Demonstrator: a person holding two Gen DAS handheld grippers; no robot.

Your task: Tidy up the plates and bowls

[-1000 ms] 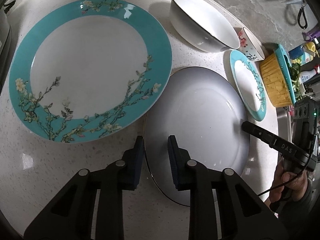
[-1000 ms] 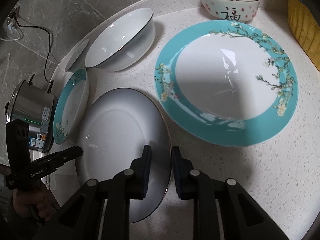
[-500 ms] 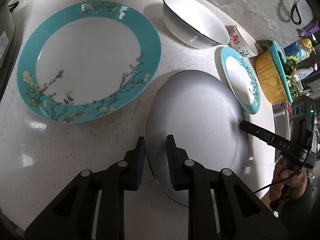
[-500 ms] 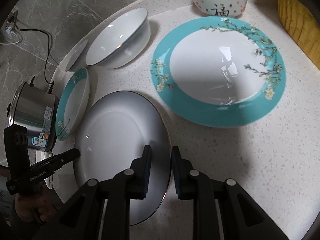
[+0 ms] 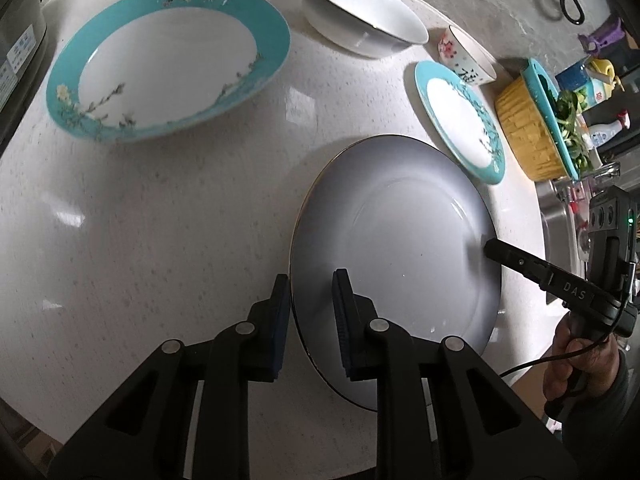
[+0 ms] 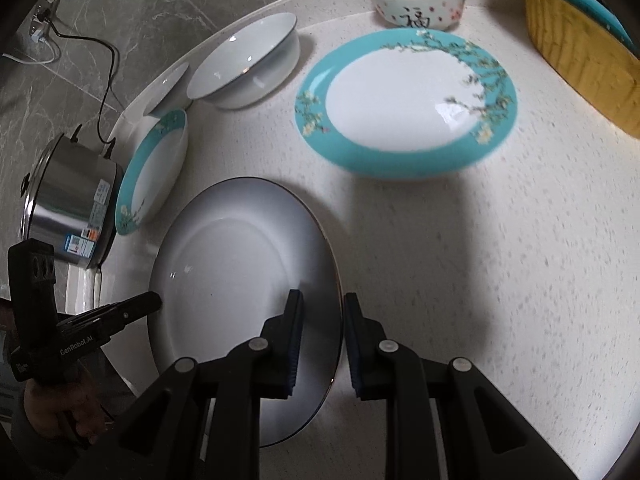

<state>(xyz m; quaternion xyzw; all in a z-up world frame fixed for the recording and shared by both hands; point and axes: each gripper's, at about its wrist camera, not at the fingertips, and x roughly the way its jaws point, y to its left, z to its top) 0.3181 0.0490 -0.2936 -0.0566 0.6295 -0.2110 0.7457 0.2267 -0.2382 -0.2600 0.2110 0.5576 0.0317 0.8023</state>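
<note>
A plain white plate (image 5: pixel 396 256) (image 6: pixel 240 280) with a thin dark rim is gripped on opposite edges by both grippers. My left gripper (image 5: pixel 310 292) is shut on its left rim and shows in the right wrist view as a black finger (image 6: pixel 154 302). My right gripper (image 6: pixel 322 312) is shut on the right rim, and its finger (image 5: pixel 490 248) shows in the left wrist view. One teal flowered plate (image 5: pixel 168 64) (image 6: pixel 154 168) lies by the steel pot. Another teal plate (image 5: pixel 460 120) (image 6: pixel 404 100) lies by the floral bowl (image 5: pixel 464 58) (image 6: pixel 416 2). A white bowl (image 5: pixel 364 16) (image 6: pixel 244 64) sits behind.
A steel pot (image 6: pixel 68 204) stands at the counter's left end, its cord running to a wall socket. A yellow basket (image 5: pixel 528 136) (image 6: pixel 580 52) with greens sits at the right end beside a sink. Another white dish (image 6: pixel 168 88) rests behind the white bowl. Speckled counter (image 5: pixel 180 220) lies around the held plate.
Both grippers have drawn the white plate back toward the counter's front edge. The teal plate that overlapped its rim now lies well apart from it. The grips have not changed.
</note>
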